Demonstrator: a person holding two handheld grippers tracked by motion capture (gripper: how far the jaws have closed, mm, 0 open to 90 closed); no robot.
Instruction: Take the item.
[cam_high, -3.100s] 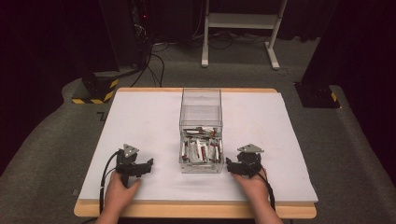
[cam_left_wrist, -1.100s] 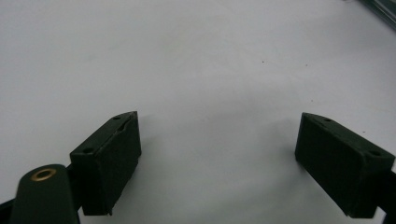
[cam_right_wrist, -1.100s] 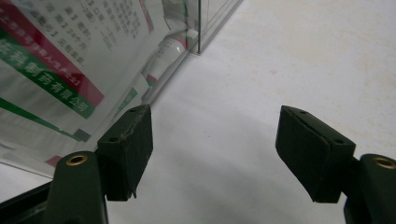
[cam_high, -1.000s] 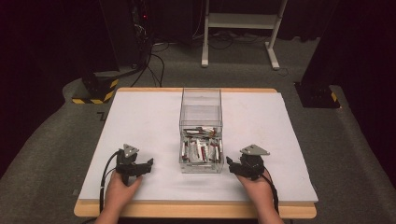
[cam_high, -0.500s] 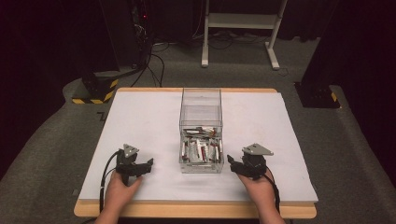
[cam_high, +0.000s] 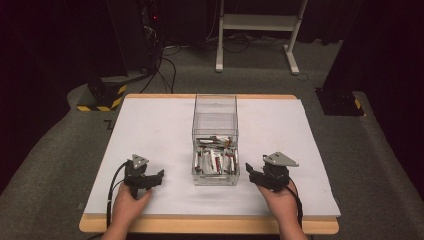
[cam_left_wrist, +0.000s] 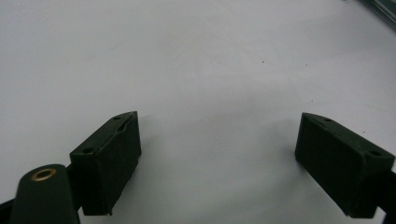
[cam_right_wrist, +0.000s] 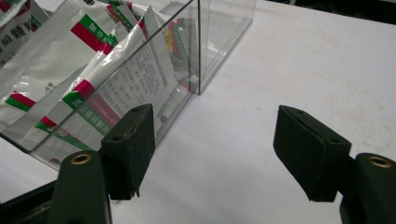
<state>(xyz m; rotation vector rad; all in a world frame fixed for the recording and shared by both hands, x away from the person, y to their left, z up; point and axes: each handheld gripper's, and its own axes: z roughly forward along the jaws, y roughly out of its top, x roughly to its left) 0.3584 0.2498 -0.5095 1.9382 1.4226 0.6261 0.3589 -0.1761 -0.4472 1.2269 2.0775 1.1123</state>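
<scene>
Jaws wide open on both sides, nothing between them. My right gripper (cam_high: 256, 176) sits lower right of centre in the high view, just beside the clear box (cam_high: 215, 176); my left gripper (cam_high: 150, 179) is lower left, well apart from the box, over bare white table (cam_high: 150, 130).

Right gripper view: box wall (cam_right_wrist: 154, 74) fills the upper left, with the left jaw close against its near corner and the right jaw over open table. Left gripper view: just white surface between the pads, box edge barely in the upper right corner.

The packets (cam_high: 214, 161) lie in the near half of the box, centre of the high view, piled loosely and some leaning on the wall. My read on handling:
- foil-type sachets, light, thin, floppy; they'll bend rather than lift flat
- glossy, so likely slippery against each other; a pinch could drag out two
- not fragile, firm pinch is fine
- best hold: a sealed edge or corner sticking up, reached from above through the open top
- box is light, rigid plastic, could slide if bumped; may want the left gripper steadying it
</scene>
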